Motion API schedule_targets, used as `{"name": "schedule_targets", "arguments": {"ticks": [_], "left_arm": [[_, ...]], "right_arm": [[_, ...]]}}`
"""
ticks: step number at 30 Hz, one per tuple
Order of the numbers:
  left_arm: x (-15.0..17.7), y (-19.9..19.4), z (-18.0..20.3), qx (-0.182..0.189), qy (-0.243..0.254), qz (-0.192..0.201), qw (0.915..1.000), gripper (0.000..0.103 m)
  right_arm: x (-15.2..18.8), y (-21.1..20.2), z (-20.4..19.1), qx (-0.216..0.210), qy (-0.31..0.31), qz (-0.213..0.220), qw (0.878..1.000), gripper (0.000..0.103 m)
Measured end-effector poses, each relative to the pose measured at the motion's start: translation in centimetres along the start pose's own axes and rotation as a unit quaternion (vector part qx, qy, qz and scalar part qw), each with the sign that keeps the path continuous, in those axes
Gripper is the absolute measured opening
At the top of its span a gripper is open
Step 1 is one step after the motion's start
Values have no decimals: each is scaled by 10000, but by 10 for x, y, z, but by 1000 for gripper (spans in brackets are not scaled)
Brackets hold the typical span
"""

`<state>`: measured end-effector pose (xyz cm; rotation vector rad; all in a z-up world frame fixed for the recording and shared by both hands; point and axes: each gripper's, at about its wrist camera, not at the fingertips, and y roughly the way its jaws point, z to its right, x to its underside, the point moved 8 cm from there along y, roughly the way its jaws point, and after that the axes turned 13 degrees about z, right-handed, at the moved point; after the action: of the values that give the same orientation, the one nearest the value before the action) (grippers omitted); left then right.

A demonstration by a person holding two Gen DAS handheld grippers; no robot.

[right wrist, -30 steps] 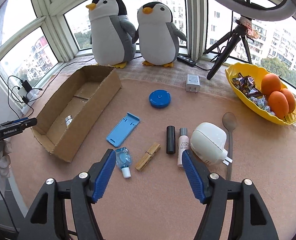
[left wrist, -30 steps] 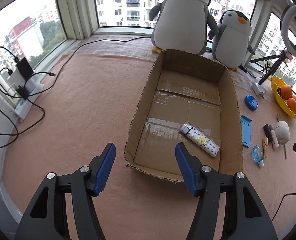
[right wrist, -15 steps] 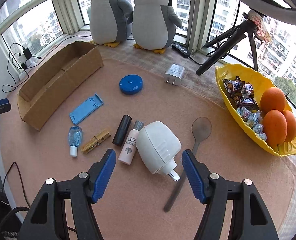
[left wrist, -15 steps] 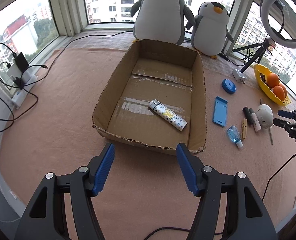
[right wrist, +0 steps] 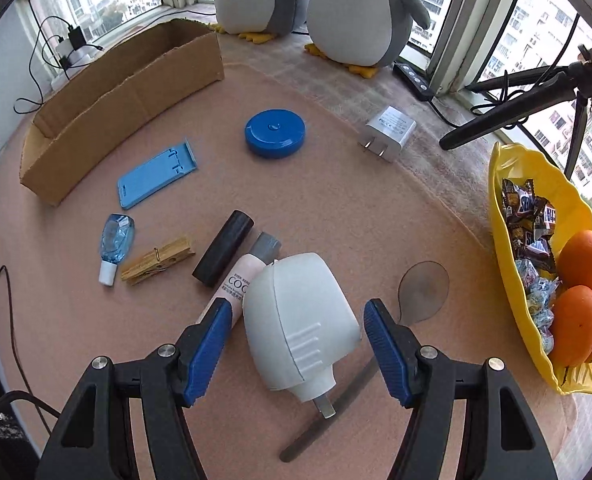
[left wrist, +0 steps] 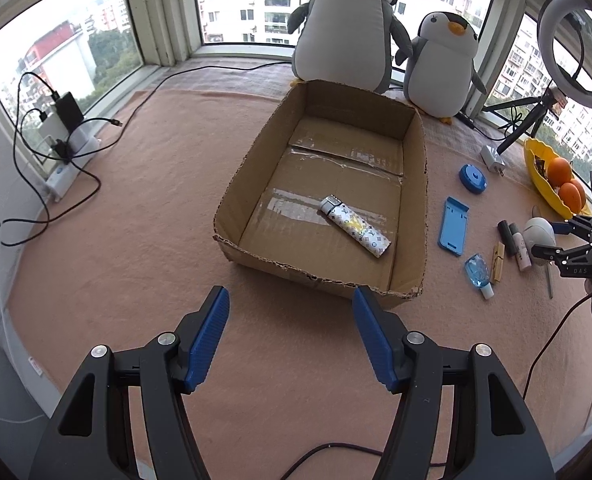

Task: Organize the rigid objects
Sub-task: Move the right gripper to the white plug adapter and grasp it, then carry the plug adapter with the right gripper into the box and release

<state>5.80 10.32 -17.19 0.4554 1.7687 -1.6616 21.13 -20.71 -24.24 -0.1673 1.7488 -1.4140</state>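
Pink table (right wrist: 336, 208): white plug-in device (right wrist: 300, 320) lies prong-end toward camera, seemingly.

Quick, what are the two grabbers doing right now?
Left gripper: open, holding nothing.
Right gripper: open, either side of the white rounded plastic plug-in device, not gripping it.

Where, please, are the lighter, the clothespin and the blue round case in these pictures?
lighter (left wrist: 356, 231): left wrist view, middle of its patterned body, inside the box.
clothespin (right wrist: 157, 260): right wrist view, at its wire spring.
blue round case (right wrist: 275, 133): right wrist view, centre of its top face.
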Motion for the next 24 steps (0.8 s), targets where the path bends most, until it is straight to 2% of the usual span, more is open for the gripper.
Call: {"name": "schedule_targets", "arguments": {"ticks": [2, 10, 13, 24], "left_arm": [[0, 0, -1, -21, 8, 4, 10000, 64], [0, 4, 2, 8, 12, -22, 10000, 64], [0, 6, 4, 53, 31, -16, 10000, 64], [-1, 12, 4, 172, 28, -11, 9998, 64]], "right_arm": [[2, 3, 2, -25, 14, -41, 10000, 55], [9, -1, 2, 7, 227, -51, 9997, 53], [10, -4, 4, 137, 468, 32, 9988, 47], [17, -28, 7, 593, 1121, 422, 9910, 46]]}}
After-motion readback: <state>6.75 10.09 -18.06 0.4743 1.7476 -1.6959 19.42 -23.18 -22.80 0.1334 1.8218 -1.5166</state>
